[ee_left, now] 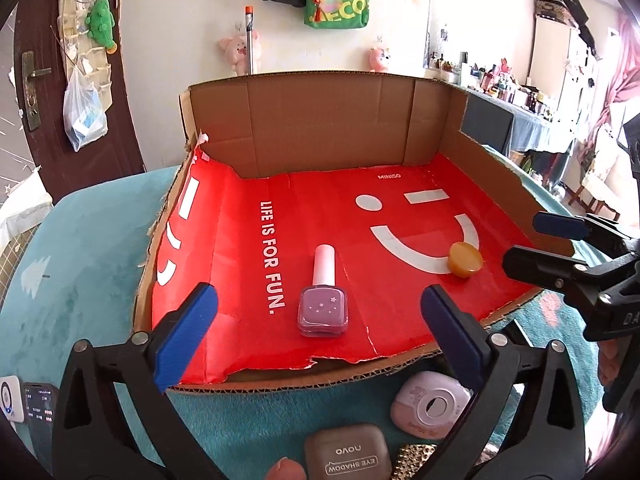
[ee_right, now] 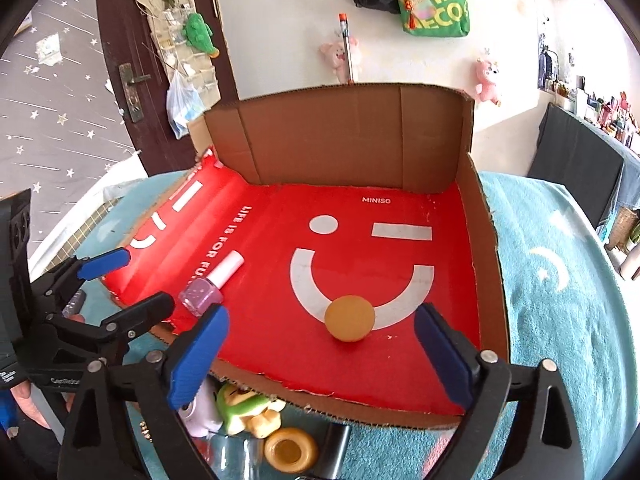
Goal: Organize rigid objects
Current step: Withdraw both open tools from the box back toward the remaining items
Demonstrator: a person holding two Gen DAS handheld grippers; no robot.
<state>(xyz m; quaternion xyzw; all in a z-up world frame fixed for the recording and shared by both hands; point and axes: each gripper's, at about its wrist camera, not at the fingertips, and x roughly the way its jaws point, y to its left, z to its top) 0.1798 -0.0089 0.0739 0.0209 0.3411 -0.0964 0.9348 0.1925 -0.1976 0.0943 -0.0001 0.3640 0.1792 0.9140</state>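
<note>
With the left gripper (ee_left: 318,342) and right gripper (ee_right: 320,356) both spread wide and empty, a lilac square-bodied nail polish bottle (ee_left: 323,300) with white cap and a round amber-yellow lid (ee_right: 349,318) lie apart on the red-lined cardboard tray (ee_left: 320,128).

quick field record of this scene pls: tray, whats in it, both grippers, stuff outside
tray: cardboard tray with red liner
inside: nail polish bottle lying flat; amber round piece on the white smile
left gripper: jaws open, empty
right gripper: jaws open, empty
outside, near edge: eye shadow case, yellow ring, green toy
</note>
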